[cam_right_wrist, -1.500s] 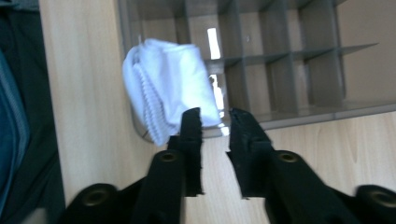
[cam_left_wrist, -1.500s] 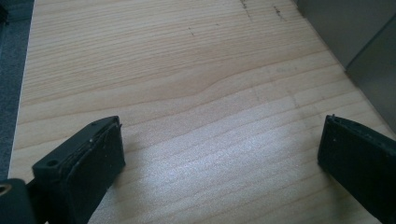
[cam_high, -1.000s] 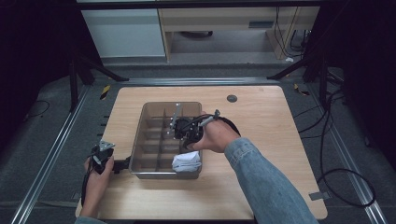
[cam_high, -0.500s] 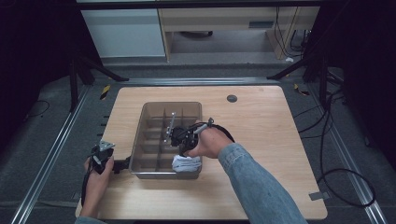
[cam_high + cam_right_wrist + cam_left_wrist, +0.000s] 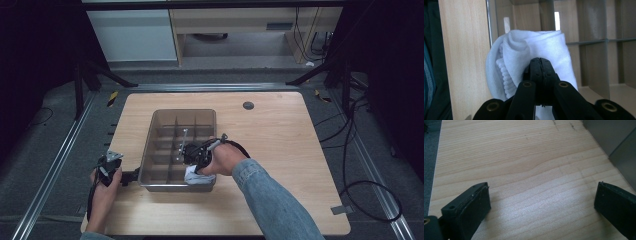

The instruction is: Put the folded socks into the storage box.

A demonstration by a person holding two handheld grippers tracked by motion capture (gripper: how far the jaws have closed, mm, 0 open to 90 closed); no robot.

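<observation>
The right gripper (image 5: 196,159) reaches down into the divided tray (image 5: 165,116) on the counter (image 5: 280,135), its jaws pressed together on a fold of a rolled white sock (image 5: 534,50). The sock sits in the tray's near right corner compartment (image 5: 200,176), just inside the front wall; pinching only a fold lets the bundle stay rolled while it goes between the dividers. The left gripper (image 5: 107,169) rests on the counter just beside the tray's left front corner, jaws spread wide with nothing between them, probably parked there to brace the tray should it slide.
</observation>
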